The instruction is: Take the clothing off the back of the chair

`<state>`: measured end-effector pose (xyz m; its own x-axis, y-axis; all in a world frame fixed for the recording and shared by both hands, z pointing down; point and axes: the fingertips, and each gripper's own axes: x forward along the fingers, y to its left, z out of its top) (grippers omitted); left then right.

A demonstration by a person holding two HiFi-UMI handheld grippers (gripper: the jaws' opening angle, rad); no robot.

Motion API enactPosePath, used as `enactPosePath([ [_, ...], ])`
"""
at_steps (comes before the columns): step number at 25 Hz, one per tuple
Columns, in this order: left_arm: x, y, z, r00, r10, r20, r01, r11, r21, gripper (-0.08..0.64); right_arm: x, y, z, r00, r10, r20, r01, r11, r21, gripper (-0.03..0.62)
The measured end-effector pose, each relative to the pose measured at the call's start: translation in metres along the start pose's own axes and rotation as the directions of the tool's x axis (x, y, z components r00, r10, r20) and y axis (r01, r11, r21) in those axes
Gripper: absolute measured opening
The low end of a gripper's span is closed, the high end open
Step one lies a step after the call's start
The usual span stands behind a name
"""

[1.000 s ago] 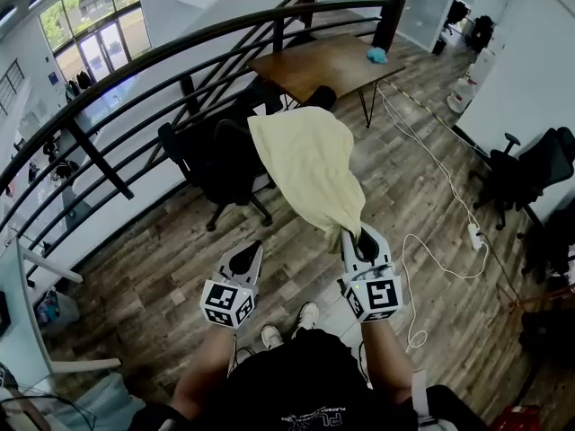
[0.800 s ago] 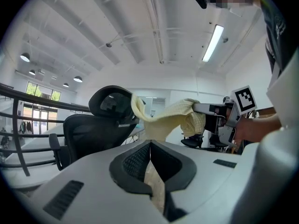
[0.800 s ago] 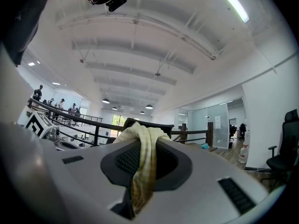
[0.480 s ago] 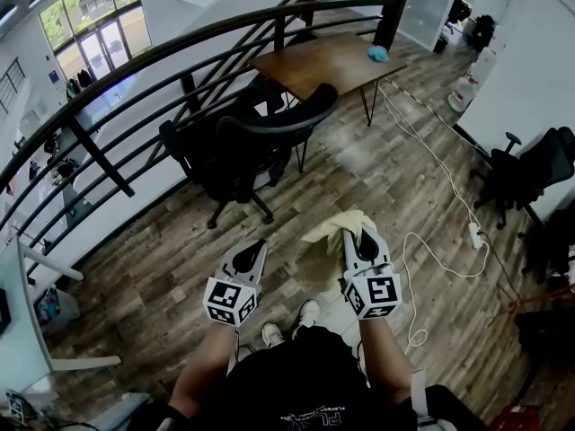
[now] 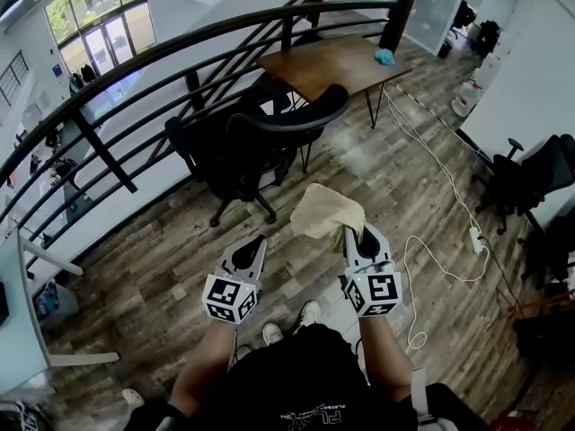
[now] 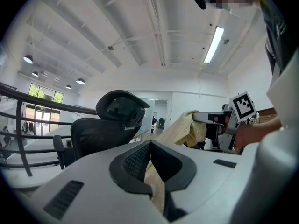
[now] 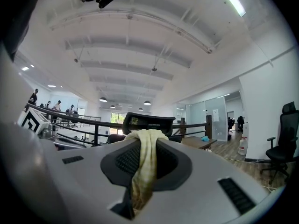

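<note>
Slippage is the main worry here. The pale yellow crumpled cloth garment (image 5: 325,212) is already clear of the black mesh office chair (image 5: 269,137), whose back stands bare. The garment sits bunched in the air in front of the person, between the chair and their body. All of it hangs from the right gripper (image 5: 356,241). In the right gripper view that gripper's jaws are pinched on a narrow fold of the fabric (image 7: 142,162), and the rest spills over the tips. A hold on so small a fold could let go if the bundle swings or is jerked, and the garment would land on the brown wood-plank floor (image 5: 162,268).

The left gripper (image 5: 247,254) gives no support. Its jaws are drawn together at the tips, and the head view shows no fabric at it. The yellow strip in the gap in its own view is, I judge, the garment hanging beyond it, not something it grips. A low trailing end could snag on the chair's armrest or headrest, which are near, and be tugged out of the right jaws.

The loose white cable (image 5: 431,250) lies on the floor just beside the person's right side. A step that way could catch a foot and jolt the hold
</note>
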<state>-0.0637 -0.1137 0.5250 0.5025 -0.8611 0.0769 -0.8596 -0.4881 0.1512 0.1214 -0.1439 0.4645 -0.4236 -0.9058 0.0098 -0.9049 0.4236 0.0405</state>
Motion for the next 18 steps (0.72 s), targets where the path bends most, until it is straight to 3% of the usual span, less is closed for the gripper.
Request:
enactPosePath([
  [6,0.003,0.006,0.024,0.999,0.006,0.043,-0.007,1.0,0.014,0.012,0.009,0.014,0.002,1.0,0.023,0.01,-0.023,1.0,-0.008,0.057],
  [18,0.0,-0.002,0.039,0.998,-0.015,0.057,0.013,0.999,0.037,0.012,0.008,0.018,0.006,1.0,0.027,0.014,-0.027,0.998,-0.056,0.052],
])
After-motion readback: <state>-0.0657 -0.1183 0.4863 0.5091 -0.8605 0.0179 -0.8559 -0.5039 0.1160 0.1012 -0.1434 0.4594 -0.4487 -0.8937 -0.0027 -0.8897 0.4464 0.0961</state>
